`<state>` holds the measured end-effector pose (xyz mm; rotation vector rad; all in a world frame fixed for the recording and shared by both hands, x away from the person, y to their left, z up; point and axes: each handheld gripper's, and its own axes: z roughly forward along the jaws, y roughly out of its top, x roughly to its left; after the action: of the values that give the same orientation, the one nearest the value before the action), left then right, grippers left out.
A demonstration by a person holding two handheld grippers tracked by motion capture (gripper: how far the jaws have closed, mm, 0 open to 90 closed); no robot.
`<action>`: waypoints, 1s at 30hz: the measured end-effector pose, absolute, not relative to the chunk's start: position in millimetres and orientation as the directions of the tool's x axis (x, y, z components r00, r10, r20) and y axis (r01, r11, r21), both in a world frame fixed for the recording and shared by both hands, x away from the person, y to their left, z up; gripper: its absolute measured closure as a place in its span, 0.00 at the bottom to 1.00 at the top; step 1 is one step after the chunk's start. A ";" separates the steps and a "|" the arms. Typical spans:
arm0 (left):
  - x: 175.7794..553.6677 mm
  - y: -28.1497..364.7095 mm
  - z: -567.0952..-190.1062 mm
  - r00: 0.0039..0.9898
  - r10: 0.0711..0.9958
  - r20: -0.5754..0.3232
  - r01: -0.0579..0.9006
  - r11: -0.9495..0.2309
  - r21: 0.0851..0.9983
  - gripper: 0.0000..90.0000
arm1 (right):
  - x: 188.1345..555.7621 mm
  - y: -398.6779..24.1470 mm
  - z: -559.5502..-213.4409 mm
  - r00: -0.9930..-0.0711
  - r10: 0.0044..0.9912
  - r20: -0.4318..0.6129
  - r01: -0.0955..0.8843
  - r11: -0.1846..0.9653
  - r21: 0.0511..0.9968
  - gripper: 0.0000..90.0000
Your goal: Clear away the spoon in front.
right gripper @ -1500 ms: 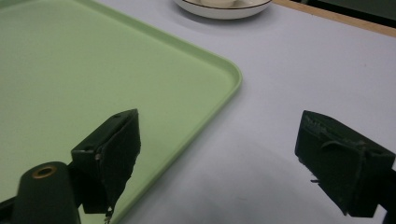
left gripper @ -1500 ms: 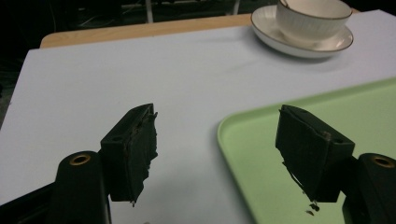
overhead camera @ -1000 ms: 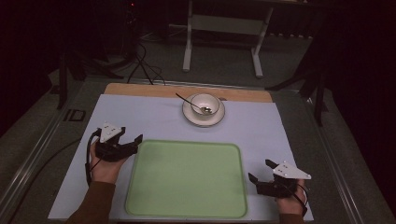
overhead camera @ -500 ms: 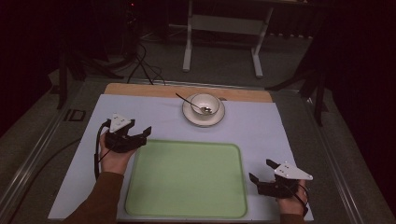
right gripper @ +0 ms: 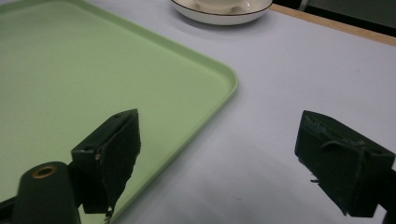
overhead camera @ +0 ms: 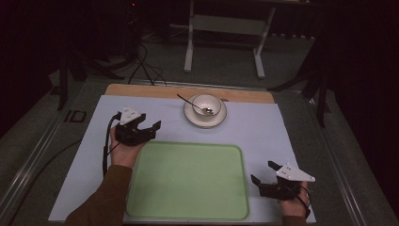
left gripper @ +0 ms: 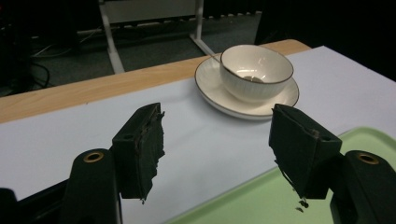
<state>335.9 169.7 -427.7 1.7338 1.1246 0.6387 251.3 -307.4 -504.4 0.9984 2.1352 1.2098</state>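
From my feed the bowl and saucer look like glossy glazed ceramic, cream with a thin dark rim line. The spoon reads as shiny metal, I think, but it's tiny in the high view. The green tray is smooth plastic with a soft sheen. The pale table cover is matt, and bare wood shows along the far edge. The pads on my left gripper look like rough, frayed black foam.

Brown sleeve; black 2-jaw tool, grey plate, trailing cable.
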 end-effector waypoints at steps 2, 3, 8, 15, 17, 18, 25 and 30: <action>338.6 168.8 -427.3 0.446 0.893 -0.062 0.403 -0.138 0.905 0.40 | 251.2 -307.3 -504.4 -0.614 0.787 -0.057 0.355 0.340 0.871 0.16; 341.6 167.6 -427.2 0.448 0.892 -0.063 0.402 -0.139 0.905 0.40 | 251.3 -307.4 -504.4 -0.614 0.787 -0.057 0.355 0.341 0.870 0.16; 360.1 161.3 -429.3 0.447 0.891 -0.085 0.400 -0.114 0.909 0.42 | 251.4 -307.4 -504.4 -0.615 0.787 -0.057 0.354 0.340 0.871 0.16; 389.6 147.1 -435.9 0.441 0.891 -0.109 0.409 -0.091 0.908 0.53 | 251.2 -307.7 -504.2 -0.614 0.788 -0.056 0.351 0.335 0.874 0.16; 395.9 144.7 -439.3 0.430 0.893 -0.133 0.416 -0.065 0.907 0.54 | 251.4 -307.7 -504.4 -0.614 0.788 -0.054 0.352 0.334 0.874 0.16; 401.8 142.4 -442.9 0.417 0.897 -0.148 0.422 -0.047 0.905 0.55 | 252.0 -306.9 -504.8 -0.613 0.789 -0.051 0.356 0.333 0.873 0.16; 416.7 135.4 -447.8 0.399 0.907 -0.137 0.440 -0.058 0.896 0.57 | 252.4 -307.5 -505.0 -0.612 0.789 -0.048 0.356 0.330 0.874 0.16; 428.3 130.2 -448.3 0.395 0.908 -0.141 0.446 -0.056 0.893 0.58 | 252.8 -308.8 -505.7 -0.608 0.793 -0.040 0.359 0.320 0.877 0.16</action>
<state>428.3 130.2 -448.3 1.6734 1.2070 0.5906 252.8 -308.8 -505.7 1.0152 2.1225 1.2296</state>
